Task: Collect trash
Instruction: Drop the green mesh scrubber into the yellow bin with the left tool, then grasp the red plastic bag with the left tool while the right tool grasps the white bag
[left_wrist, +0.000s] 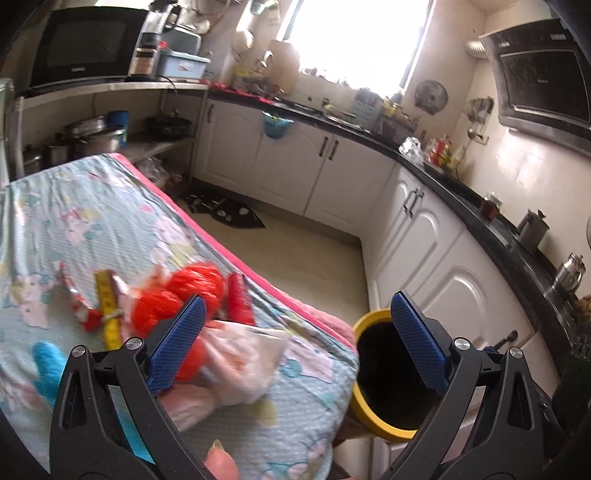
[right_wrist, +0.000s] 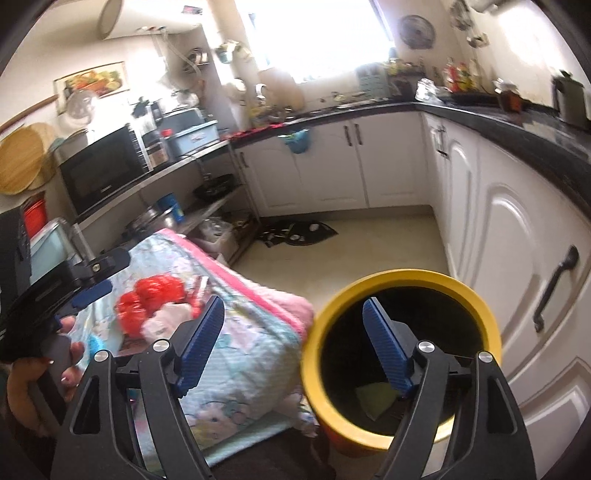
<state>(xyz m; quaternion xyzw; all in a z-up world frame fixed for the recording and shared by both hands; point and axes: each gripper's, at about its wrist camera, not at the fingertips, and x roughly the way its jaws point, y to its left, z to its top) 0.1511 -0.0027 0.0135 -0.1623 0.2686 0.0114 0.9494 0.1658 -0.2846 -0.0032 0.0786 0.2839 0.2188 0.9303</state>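
The trash is a small heap on the table: crumpled red plastic, a pale pink-white plastic bag in front of it, a red and silver wrapper to the left, and a yellow strip that lies across the heap. A narrow red piece lies near the pink edge of the cloth. The table is covered with a light blue patterned cloth with a pink border.

The yellow bin stands on the floor just beside the corner of the table. Its inside is black, and something pale green lies at the bottom.

The left gripper has its jaws very wide with nothing between them; one blue finger is over the pink-white bag, the other over the mouth of the bin. In the right wrist view a hand holds it above the table. The right gripper is also wide and empty, with one finger over the bin opening and the other over the cloth.

White cupboards with a black worktop stand close behind the bin. A dark mat lies on the floor, and a black microwave stands on a shelf behind the table.
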